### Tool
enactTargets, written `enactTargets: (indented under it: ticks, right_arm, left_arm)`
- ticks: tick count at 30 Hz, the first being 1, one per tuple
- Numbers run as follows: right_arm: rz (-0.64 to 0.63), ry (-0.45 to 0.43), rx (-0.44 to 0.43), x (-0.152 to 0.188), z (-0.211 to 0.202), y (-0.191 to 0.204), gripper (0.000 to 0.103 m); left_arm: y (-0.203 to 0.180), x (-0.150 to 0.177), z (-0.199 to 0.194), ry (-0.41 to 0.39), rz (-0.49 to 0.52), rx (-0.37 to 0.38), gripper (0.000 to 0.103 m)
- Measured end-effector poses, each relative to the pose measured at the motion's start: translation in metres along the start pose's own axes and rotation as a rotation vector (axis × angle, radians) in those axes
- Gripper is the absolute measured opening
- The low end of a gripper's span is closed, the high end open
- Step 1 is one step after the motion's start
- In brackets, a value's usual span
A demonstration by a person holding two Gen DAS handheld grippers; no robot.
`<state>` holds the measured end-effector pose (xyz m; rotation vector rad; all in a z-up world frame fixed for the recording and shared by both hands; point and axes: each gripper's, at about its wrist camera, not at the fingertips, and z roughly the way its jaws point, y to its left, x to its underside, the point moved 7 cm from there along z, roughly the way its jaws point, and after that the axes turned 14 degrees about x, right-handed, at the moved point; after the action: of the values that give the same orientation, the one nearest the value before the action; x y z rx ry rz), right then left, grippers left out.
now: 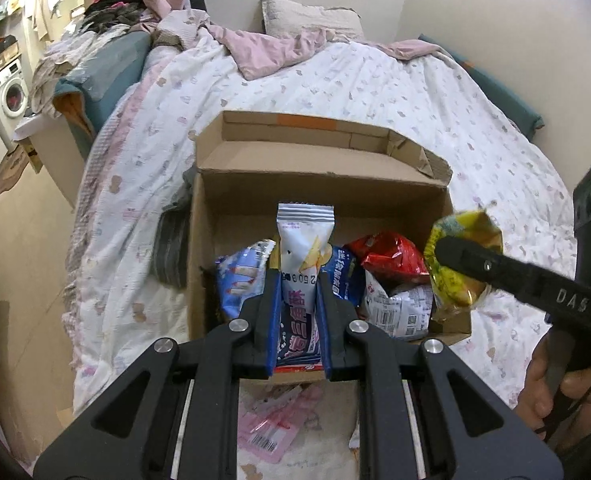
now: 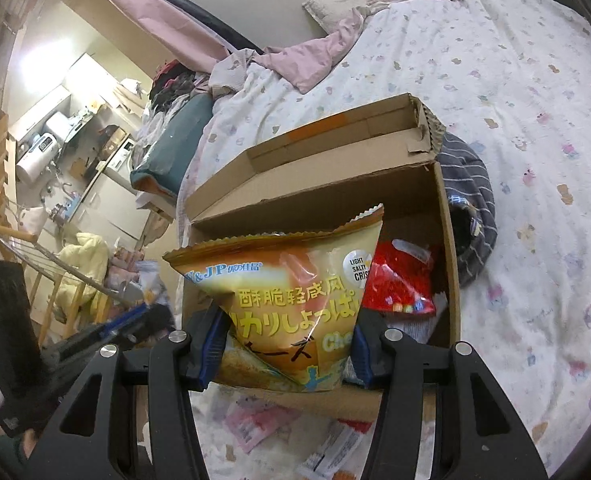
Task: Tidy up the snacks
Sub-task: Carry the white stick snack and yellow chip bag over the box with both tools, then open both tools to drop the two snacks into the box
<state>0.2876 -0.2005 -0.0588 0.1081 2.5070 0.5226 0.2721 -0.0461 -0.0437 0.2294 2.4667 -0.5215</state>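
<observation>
An open cardboard box (image 1: 323,188) (image 2: 443,216) sits on the bed. Inside lie a red bag (image 1: 389,258) (image 2: 401,280), a blue-white bag (image 1: 241,276) and a white pack (image 1: 399,308). My left gripper (image 1: 298,280) is shut on a narrow white-and-blue snack packet (image 1: 303,240), held upright over the box's near edge. My right gripper (image 2: 287,328) is shut on a yellow cheese crisp bag (image 2: 291,280), which hangs above the box's near side. In the left wrist view that yellow bag (image 1: 461,256) shows at the box's right corner, with the right gripper's fingers (image 1: 471,258) clamped on it.
The bed carries a white patterned duvet (image 1: 375,88) (image 2: 515,80) and a pink blanket (image 1: 267,48). A grey striped garment (image 2: 471,196) (image 1: 171,248) lies against the box. Pink wrappers (image 1: 271,428) (image 2: 255,424) lie on the duvet before the box. A washing machine (image 1: 11,96) stands far left.
</observation>
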Motion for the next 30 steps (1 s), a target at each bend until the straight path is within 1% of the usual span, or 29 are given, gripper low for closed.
enactTargets:
  ticks: [2, 4, 7, 9, 11, 14, 18, 22, 25, 27, 30]
  right_arm:
    - [0.003, 0.002, 0.005, 0.004, 0.004, -0.004, 0.054]
    - [0.029, 0.021, 0.007, 0.01, 0.009, -0.01, 0.054]
    - [0.019, 0.024, 0.029, 0.009, 0.015, -0.013, 0.054]
    - [0.009, 0.035, 0.038, 0.009, 0.02, -0.013, 0.054]
    - [0.017, 0.042, 0.038, 0.009, 0.024, -0.015, 0.054]
    - [0.018, 0.061, 0.05, 0.01, 0.03, -0.017, 0.056]
    - [0.015, 0.078, 0.048, 0.012, 0.035, -0.016, 0.056]
    - [0.023, 0.075, 0.042, 0.011, 0.036, -0.016, 0.056]
    - [0.034, 0.077, 0.046, 0.011, 0.039, -0.018, 0.057]
    - [0.046, 0.078, 0.041, 0.011, 0.04, -0.019, 0.059]
    - [0.053, 0.069, 0.04, 0.008, 0.039, -0.02, 0.067]
  left_arm:
    - [-0.001, 0.008, 0.011, 0.003, 0.015, 0.0, 0.014]
    - [0.0, 0.008, 0.014, -0.007, 0.011, -0.016, 0.013]
    - [-0.001, 0.002, 0.016, -0.026, 0.016, 0.01, 0.014]
    - [-0.001, -0.002, 0.021, -0.02, 0.016, 0.025, 0.014]
    - [0.002, -0.003, 0.026, -0.009, -0.007, 0.037, 0.014]
    - [0.004, -0.002, 0.031, 0.006, -0.008, 0.013, 0.014]
    - [0.001, -0.002, 0.029, 0.007, -0.006, 0.028, 0.014]
    - [-0.003, -0.005, 0.023, -0.02, 0.026, 0.014, 0.014]
    - [-0.003, -0.006, 0.023, -0.021, 0.028, 0.014, 0.014]
    - [-0.004, -0.005, 0.021, -0.02, 0.025, 0.019, 0.014]
    - [-0.003, -0.005, 0.021, -0.015, 0.023, 0.014, 0.014]
